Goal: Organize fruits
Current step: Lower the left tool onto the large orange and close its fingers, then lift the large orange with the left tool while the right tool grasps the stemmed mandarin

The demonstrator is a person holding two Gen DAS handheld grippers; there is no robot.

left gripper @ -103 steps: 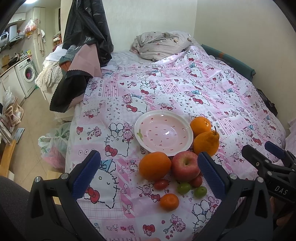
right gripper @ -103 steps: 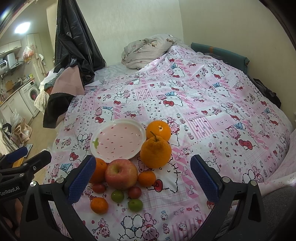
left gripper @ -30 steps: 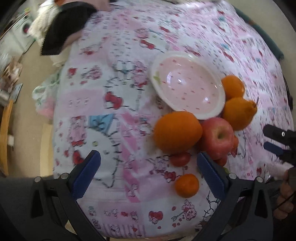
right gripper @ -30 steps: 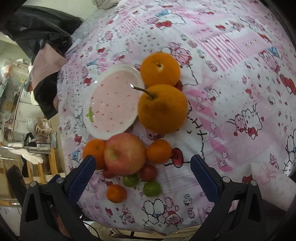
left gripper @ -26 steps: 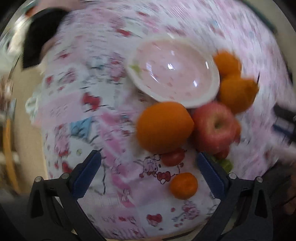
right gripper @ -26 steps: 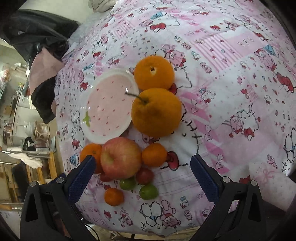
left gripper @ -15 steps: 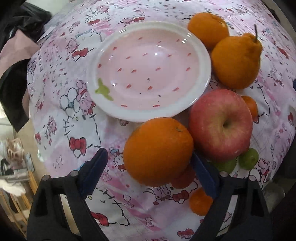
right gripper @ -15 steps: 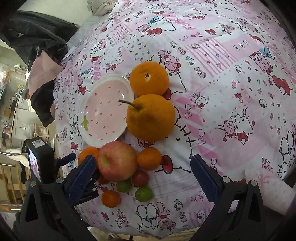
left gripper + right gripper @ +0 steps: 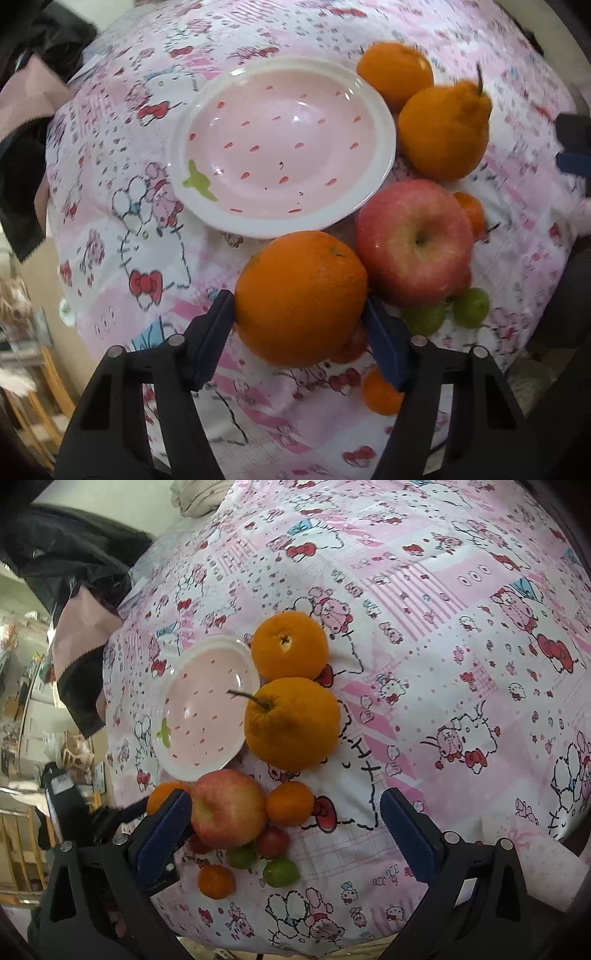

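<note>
My left gripper (image 9: 299,328) is shut on a large orange (image 9: 301,297), its blue pads pressed against both sides. Beside it lie a red apple (image 9: 415,245), a stemmed orange citrus (image 9: 443,134) and a round orange (image 9: 395,74) around an empty pink strawberry plate (image 9: 282,147). In the right wrist view the plate (image 9: 205,709), the apple (image 9: 227,808), the stemmed citrus (image 9: 291,723) and the round orange (image 9: 290,644) show. My right gripper (image 9: 284,830) is open above the small fruits; only a sliver of the large orange (image 9: 164,795) shows.
Small fruits lie by the bed's near edge: a tangerine (image 9: 290,803), a small red fruit (image 9: 272,842), two green ones (image 9: 280,872), a small tangerine (image 9: 216,881). Dark clothes (image 9: 74,568) hang over the far left. The pink quilt (image 9: 461,646) stretches right.
My left gripper has moved down to the large orange and closed its pads on it. My right gripper has stayed open, shifting only slightly over the fruits.
</note>
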